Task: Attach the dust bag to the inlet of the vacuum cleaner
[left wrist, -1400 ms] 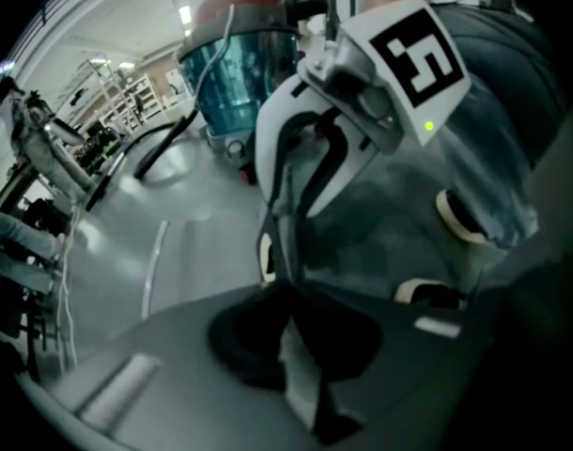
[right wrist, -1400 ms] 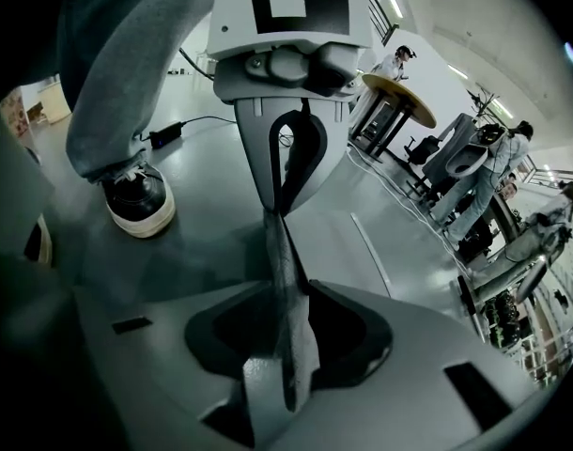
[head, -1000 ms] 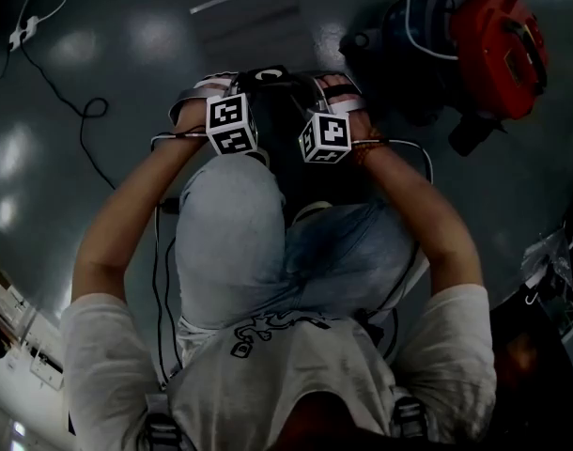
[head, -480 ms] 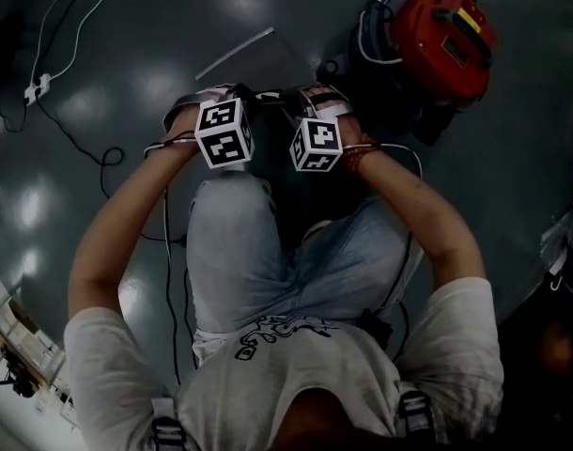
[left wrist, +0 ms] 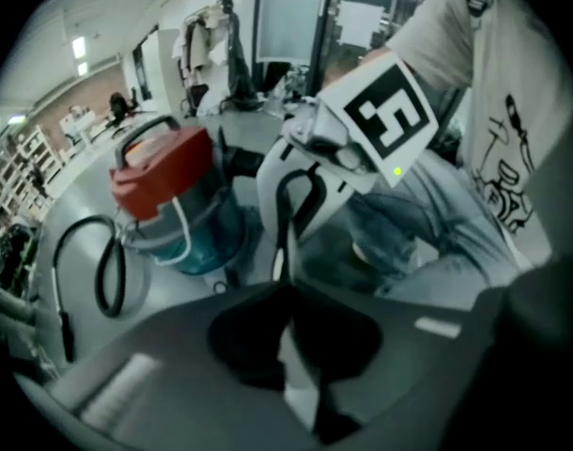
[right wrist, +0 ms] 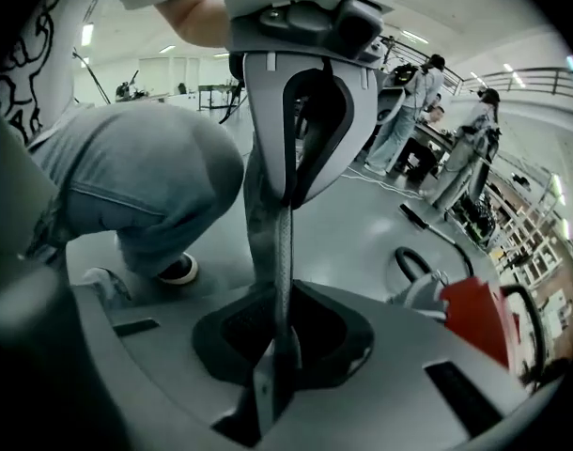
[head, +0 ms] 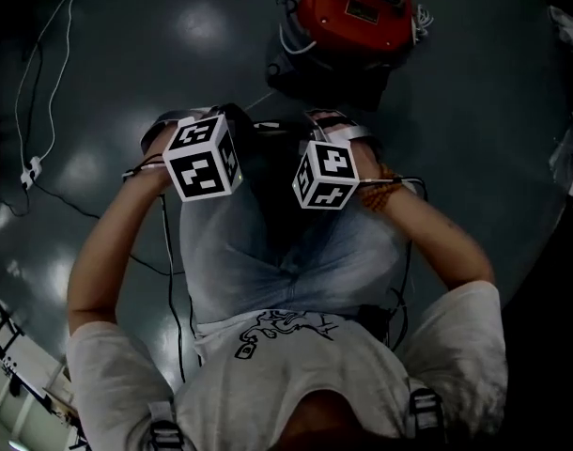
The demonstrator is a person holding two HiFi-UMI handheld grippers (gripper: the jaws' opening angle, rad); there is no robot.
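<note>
So the person is crouched over the grey floor (head: 474,111) with both forearms angled in from the shoulders. The left hand (head: 160,148) and right hand (head: 369,158) sit close together out past the knees of the jeans (head: 268,252), each wrapped round its tool, both pointing steeply down. The two marker cubes (head: 202,156) are side by side with a gap between them. The left hand-held gripper (left wrist: 291,341) is clenched, with a thin pale edge pinched between its jaws. The right hand-held gripper (right wrist: 279,346) is closing, and its jaws are already squeezing a grey strip that runs edge-on straight across to the other tool. That strip is the dust bag (right wrist: 282,252), held up off the floor and stretched between the two. From the head view it's just a dark shape in the gap between the cubes, so I can't make out much of it. The vacuum cleaner (head: 357,12), red lid on a bluish drum, stands on the floor just beyond the hands, not touching the bag. Its black hose (left wrist: 108,271) loops on the floor beside it. A thin cable (head: 42,64) trails off to the left, down to a white plug block (head: 30,170). One shoe (right wrist: 178,269) shows under the leg, and a few people (right wrist: 409,101) stand far back by some desks.
</note>
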